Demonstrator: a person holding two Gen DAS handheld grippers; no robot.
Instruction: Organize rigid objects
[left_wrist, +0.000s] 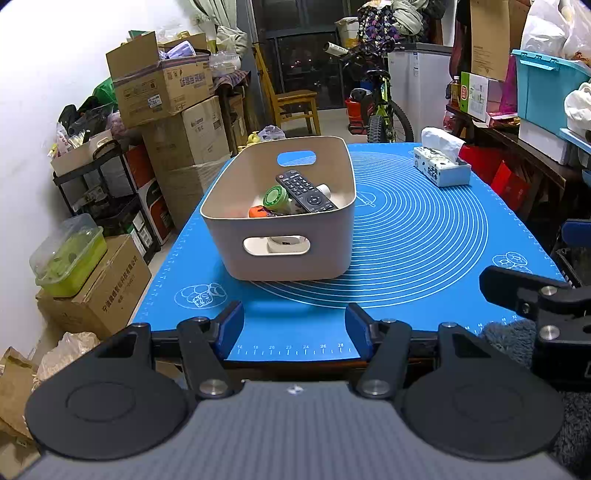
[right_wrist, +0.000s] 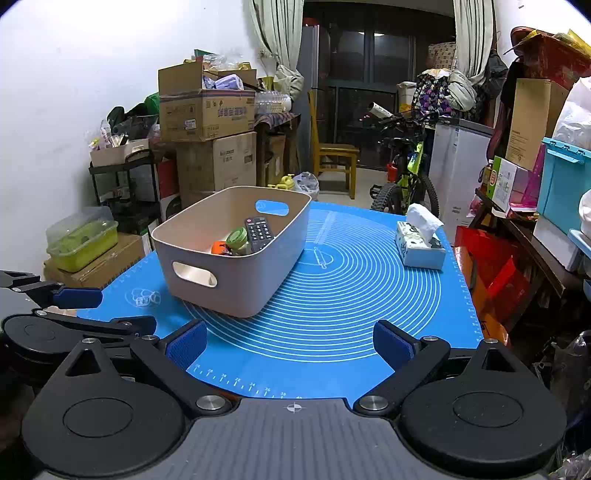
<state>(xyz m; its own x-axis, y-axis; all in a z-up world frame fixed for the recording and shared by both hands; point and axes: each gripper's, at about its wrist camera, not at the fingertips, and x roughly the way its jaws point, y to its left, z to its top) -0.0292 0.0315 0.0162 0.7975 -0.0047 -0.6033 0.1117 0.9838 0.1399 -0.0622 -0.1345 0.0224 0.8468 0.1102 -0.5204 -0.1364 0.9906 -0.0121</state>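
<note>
- sitting on the left part of a blue silicone baking mat (left_wrist: 424, 236) that covers the surface, a beige plastic storage bin (left_wrist: 284, 236) with cut-out handles holds the sorted items.
- inside the bin, a black remote control (left_wrist: 304, 192) leans against the right wall, its far end raised.
- just left of the remote lies a green-lidded jar (left_wrist: 276, 197) on its side, lid facing the near end; an orange object (left_wrist: 257, 212) lies beside it at the near wall, only partly visible.
- a white item shows through the bin's near handle hole; what it is cannot be told.
- a tissue box (left_wrist: 441, 168) with a tissue sticking up rests at the far right of the mat, well apart from the bin.
- the left hand-held gripper (left_wrist: 293, 330) hovers at the near edge of the mat, its blue-padded fingers (left_wrist: 231, 328) spread apart, holding nothing.
- the right hand-held gripper (right_wrist: 291, 345) is likewise near the mat's near edge, fingers wide apart and empty, right of the bin.
</note>
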